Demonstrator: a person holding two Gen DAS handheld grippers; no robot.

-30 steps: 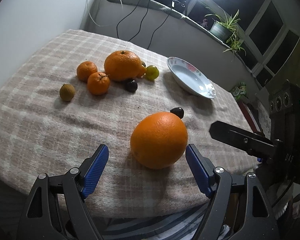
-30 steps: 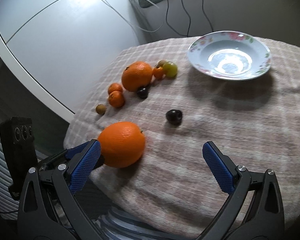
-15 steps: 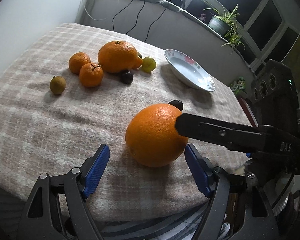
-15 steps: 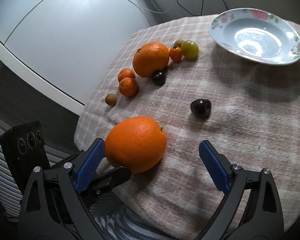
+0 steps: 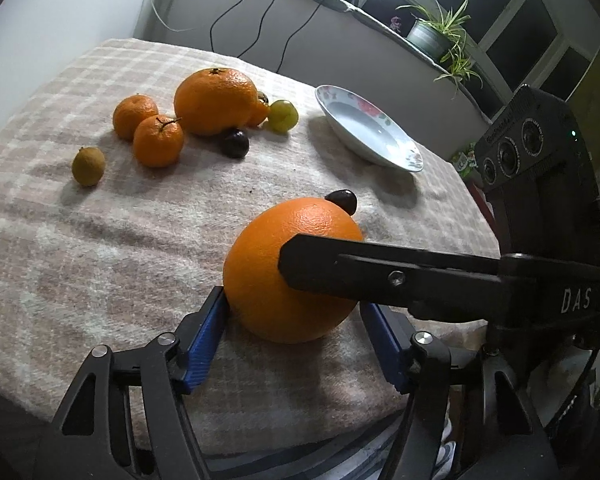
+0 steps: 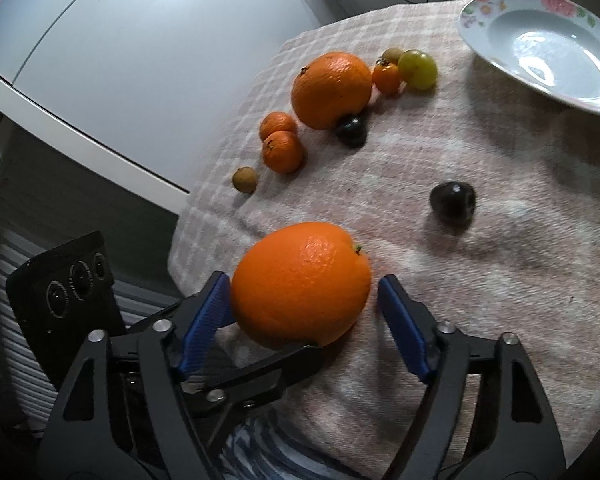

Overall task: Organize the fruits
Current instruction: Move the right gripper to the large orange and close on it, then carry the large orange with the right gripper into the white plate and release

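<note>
A large orange (image 5: 276,268) sits near the front edge of the checked cloth; it also shows in the right wrist view (image 6: 300,284). My left gripper (image 5: 296,336) has closed around it, the left pad touching and the right pad hidden behind the fruit. My right gripper (image 6: 304,312) has narrowed around the same orange from the side; its left pad touches and its right pad stands just off the skin. One right finger (image 5: 380,272) crosses the orange. A floral plate (image 5: 396,152) stands at the back right.
A second large orange (image 5: 216,100), two mandarins (image 5: 158,140), a small brownish fruit (image 5: 88,166), a green grape (image 5: 283,116) and a dark plum (image 5: 236,143) are grouped at the back left. Another dark plum (image 6: 452,202) lies behind the near orange. The cloth's edge (image 5: 260,432) is close in front.
Both grippers have moved in on the near orange and narrowed around it. The right gripper's finger now crosses the orange in the left wrist view.
</note>
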